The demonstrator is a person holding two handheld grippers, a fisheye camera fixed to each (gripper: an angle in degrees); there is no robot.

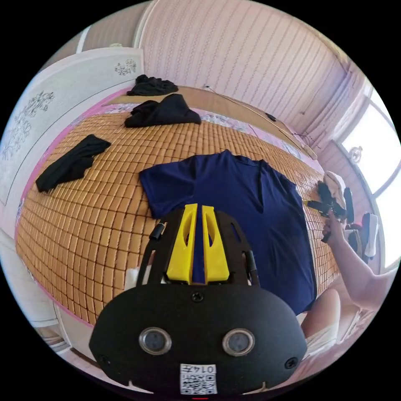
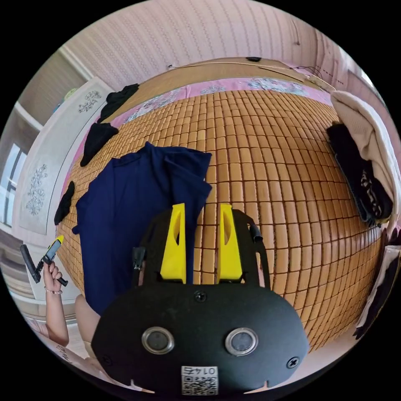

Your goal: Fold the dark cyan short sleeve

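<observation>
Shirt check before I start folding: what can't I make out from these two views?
- Left gripper view: the shirt's near middle is hidden behind the left tongs.
- Right gripper view: its bottom hem is hidden behind the right tongs housing.
- Right gripper view: the pile of clothes is cut off by the picture's edge.

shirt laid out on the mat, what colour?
Dark navy blue, plain with no print. The shirt shows best in the left gripper view, spread flat on the mat.
</observation>
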